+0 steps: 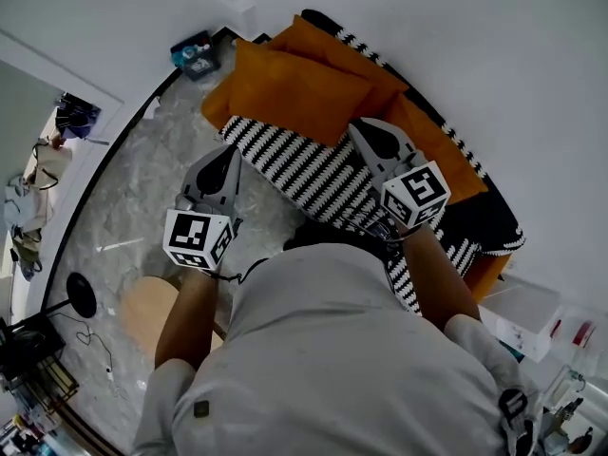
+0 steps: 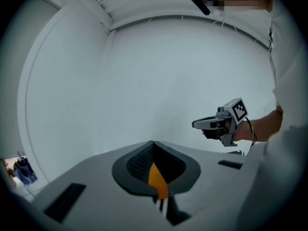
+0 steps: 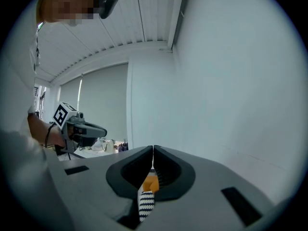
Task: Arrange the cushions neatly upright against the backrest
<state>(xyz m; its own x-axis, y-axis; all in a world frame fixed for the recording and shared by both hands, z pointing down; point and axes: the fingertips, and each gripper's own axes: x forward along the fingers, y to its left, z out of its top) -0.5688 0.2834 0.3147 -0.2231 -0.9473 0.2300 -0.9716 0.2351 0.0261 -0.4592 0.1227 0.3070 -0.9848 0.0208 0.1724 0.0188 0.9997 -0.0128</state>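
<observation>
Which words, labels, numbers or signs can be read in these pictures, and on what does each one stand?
No words or numbers are readable.
Marker cube on the left gripper: black-and-white square pattern, no letters.
Marker cube on the right gripper: same kind of pattern.
Blue package: print too small.
White box: red marks, blurred.

Sofa [image 1: 445, 148] partly hidden behind person [image 1: 323, 350]; gripper views show only orange fabric [image 2: 156, 176] slivers.

Orange cushions [image 1: 294, 93]: two
Striped cushions [image 1: 304, 169]: one clear, perhaps a second
Sofa [image 1: 446, 150]: one
Tongs: two, left tongs [image 1: 229, 152] and right tongs [image 1: 364, 129]
Round wooden top [image 1: 147, 313]: one
</observation>
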